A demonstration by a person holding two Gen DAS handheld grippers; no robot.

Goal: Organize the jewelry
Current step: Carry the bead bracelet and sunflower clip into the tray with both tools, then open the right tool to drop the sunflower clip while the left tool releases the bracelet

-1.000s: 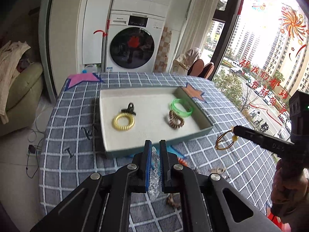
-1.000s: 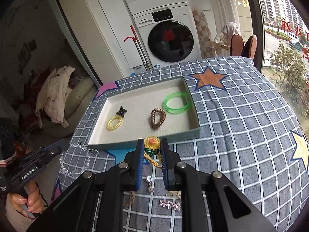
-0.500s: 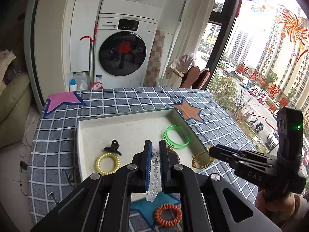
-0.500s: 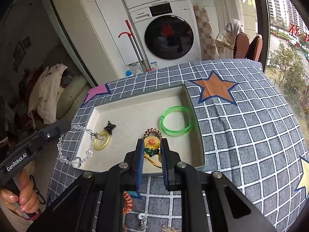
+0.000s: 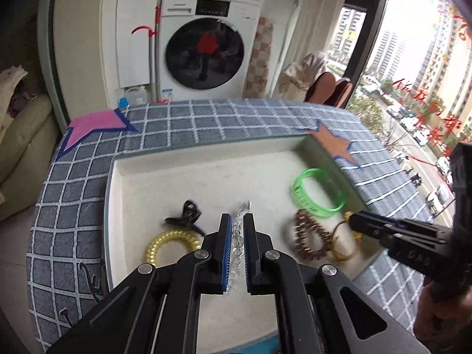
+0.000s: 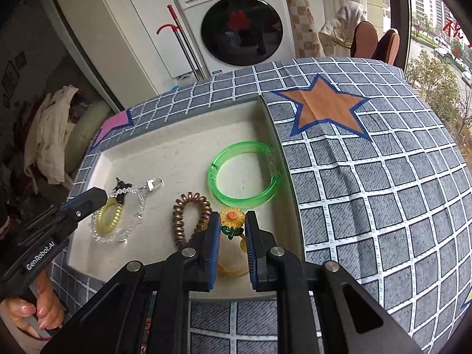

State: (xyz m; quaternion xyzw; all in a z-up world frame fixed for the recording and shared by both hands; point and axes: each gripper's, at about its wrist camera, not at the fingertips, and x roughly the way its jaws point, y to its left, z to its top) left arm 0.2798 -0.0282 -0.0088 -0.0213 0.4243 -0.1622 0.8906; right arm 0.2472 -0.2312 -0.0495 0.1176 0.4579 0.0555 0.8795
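Observation:
A white tray (image 5: 206, 174) lies on the checked cloth and shows in the right wrist view (image 6: 188, 153) too. My left gripper (image 5: 235, 221) is shut on a clear crystal bead bracelet (image 5: 237, 242), held low over the tray; its loop rests on the tray floor (image 6: 124, 224). My right gripper (image 6: 232, 221) is shut on a yellow sunflower bangle (image 6: 231, 221) low over the tray's front right; the bangle also shows in the left wrist view (image 5: 343, 242). In the tray lie a green bangle (image 6: 244, 183), a brown coil tie (image 6: 191, 215), a yellow coil tie (image 6: 109, 218) and a black clip (image 5: 185, 218).
The table carries a grey checked cloth (image 6: 368, 177) with an orange star (image 6: 324, 109) and a pink star (image 5: 94, 124). A washing machine (image 5: 206, 44) stands behind the table. A sofa (image 5: 20, 147) is at the left, a window at the right.
Both grippers have moved forward and down over the tray with their pieces. The crystal bracelet's loop now lies on the tray floor, and the sunflower bangle hangs low near the brown coil.

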